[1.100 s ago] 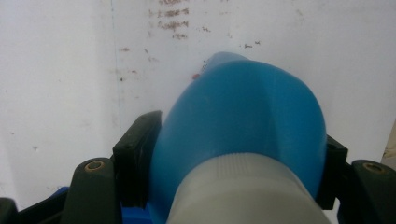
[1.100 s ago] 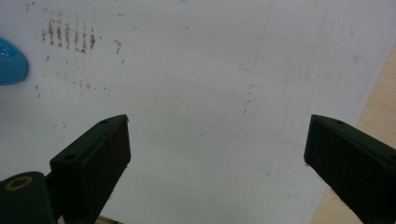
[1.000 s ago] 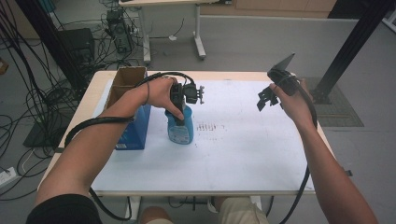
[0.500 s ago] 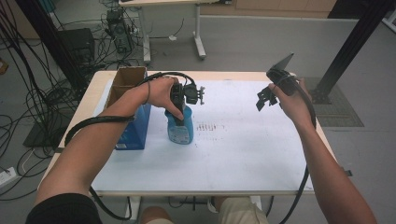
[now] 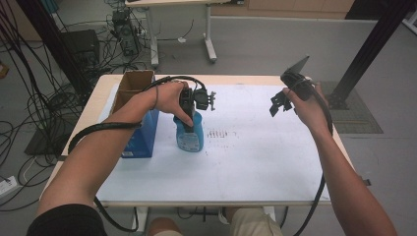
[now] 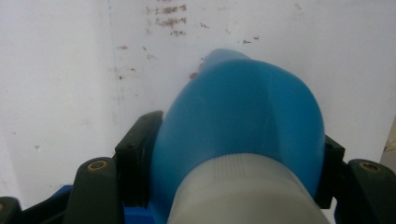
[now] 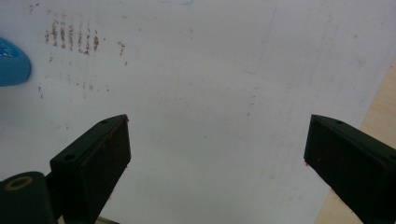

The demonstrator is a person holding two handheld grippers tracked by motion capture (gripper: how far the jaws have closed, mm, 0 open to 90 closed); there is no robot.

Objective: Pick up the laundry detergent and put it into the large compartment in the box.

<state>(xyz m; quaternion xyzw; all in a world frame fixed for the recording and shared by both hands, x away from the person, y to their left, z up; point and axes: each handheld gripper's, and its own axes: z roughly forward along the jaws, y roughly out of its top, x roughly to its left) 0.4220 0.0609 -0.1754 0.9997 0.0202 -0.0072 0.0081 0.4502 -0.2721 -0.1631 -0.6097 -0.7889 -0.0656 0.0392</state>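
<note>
A blue bottle (image 5: 191, 134) with a label stands upright on the white sheet (image 5: 255, 157), left of the middle. My left gripper (image 5: 189, 115) reaches down over its top and is shut on it. In the left gripper view both black jaws press against the blue bottle (image 6: 243, 121) just below its pale neck. My right gripper (image 5: 281, 102) hovers above the sheet's right side, open. In the right gripper view its jaws stand wide apart over bare white paper (image 7: 210, 107), with an edge of the blue bottle (image 7: 11, 63) at the far left.
An open cardboard box (image 5: 133, 86) with a blue carton (image 5: 142, 135) in front of it stands at the table's left, close beside the bottle. Brown smudge marks (image 5: 221, 133) dot the sheet's middle. Cables and another table's legs crowd the floor behind.
</note>
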